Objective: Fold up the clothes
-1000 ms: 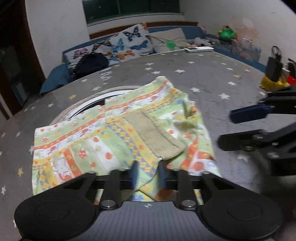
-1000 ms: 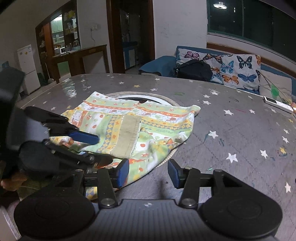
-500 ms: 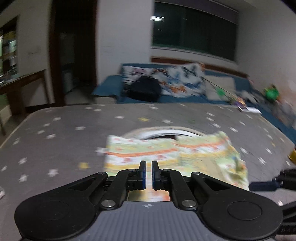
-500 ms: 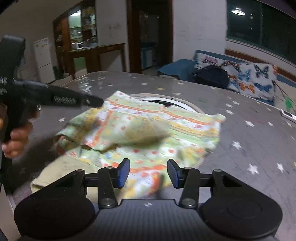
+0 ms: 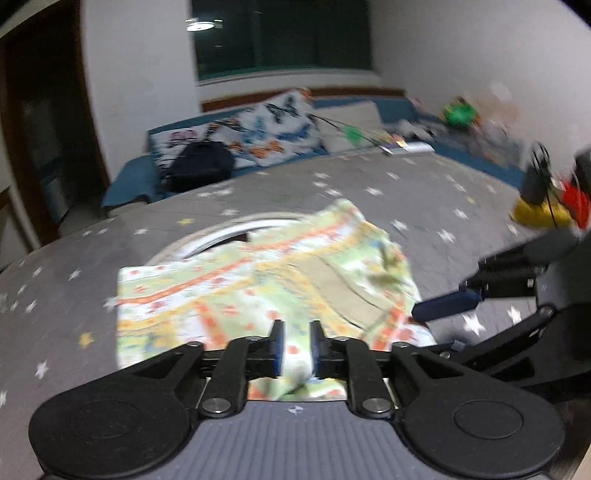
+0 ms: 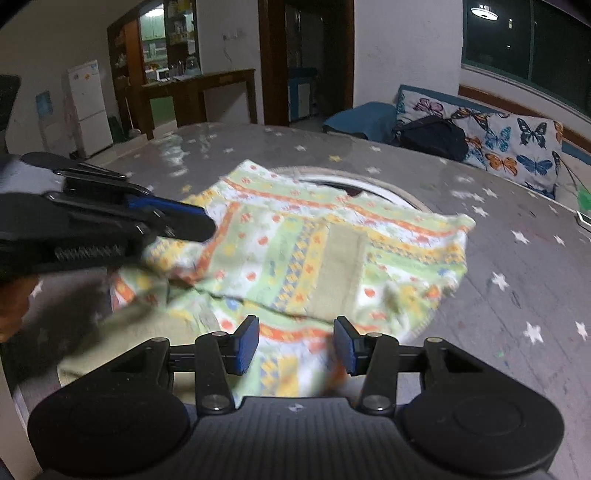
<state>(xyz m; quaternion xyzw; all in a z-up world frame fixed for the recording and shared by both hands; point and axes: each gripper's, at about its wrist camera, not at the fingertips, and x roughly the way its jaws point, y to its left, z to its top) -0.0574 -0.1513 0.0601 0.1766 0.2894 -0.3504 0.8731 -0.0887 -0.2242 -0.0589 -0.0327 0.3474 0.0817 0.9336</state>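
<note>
The patterned garment (image 5: 258, 295) lay on the starred table (image 5: 424, 192) under the left gripper (image 5: 295, 349), jaws opening, cloth between them; right gripper (image 6: 295, 343) gaped, empty

Dim indoor night shots, both views. I see one round ceiling lamp (image 6: 483, 12) as the main source — it also reflects in the dark window (image 5: 280, 35). Left wrist view is smeared all over by motion blur; the patterned cloth (image 5: 258, 284) loses its print detail. Right wrist view is sharper, though the left gripper (image 6: 184, 221) blurs. Glare patches on the grey table (image 6: 517, 302). Heavy fisheye bending, black vignette at corners.
</note>
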